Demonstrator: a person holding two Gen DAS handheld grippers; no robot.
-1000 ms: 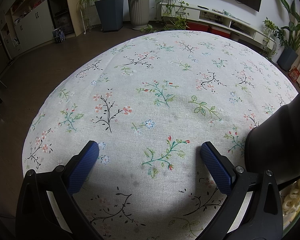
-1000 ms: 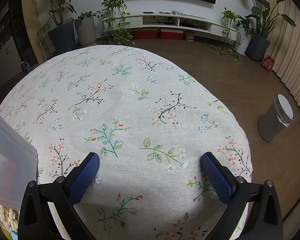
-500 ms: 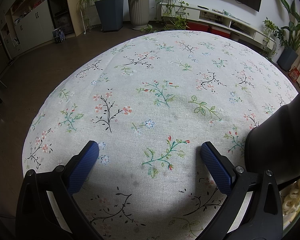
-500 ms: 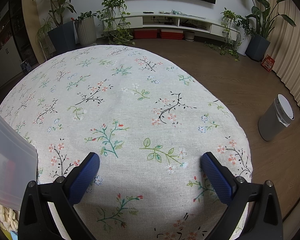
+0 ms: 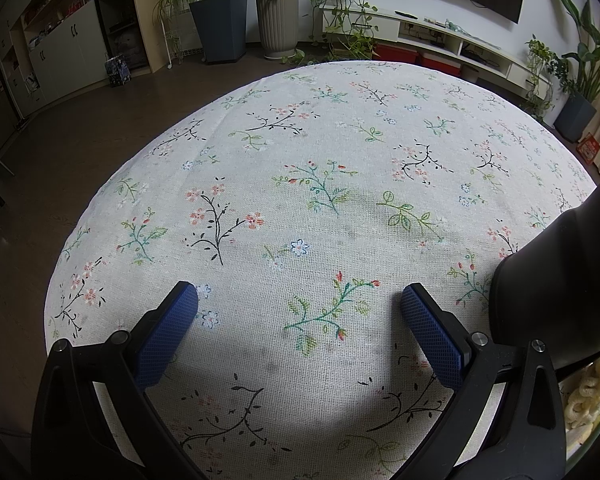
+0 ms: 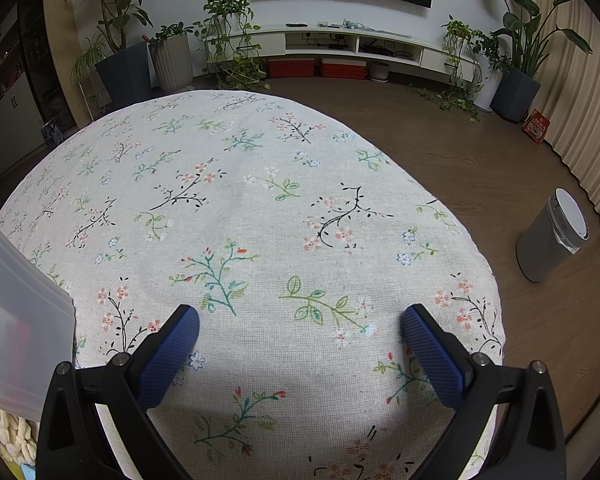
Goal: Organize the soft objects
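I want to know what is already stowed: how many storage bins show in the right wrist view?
1: a translucent plastic bin at the left edge, on the floral tablecloth. Others may lie outside the view.

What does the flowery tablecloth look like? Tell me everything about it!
The tablecloth is pale, woven-looking fabric printed with little sprigs: pink and blue flowers, green leaves, black twigs. It lies flat and smooth, covering the table to its rounded edge, with brown floor beyond. A few faint grey smudges show near the left claw. Both open claws are over it, the right claw too. A clear bin sits at one side.
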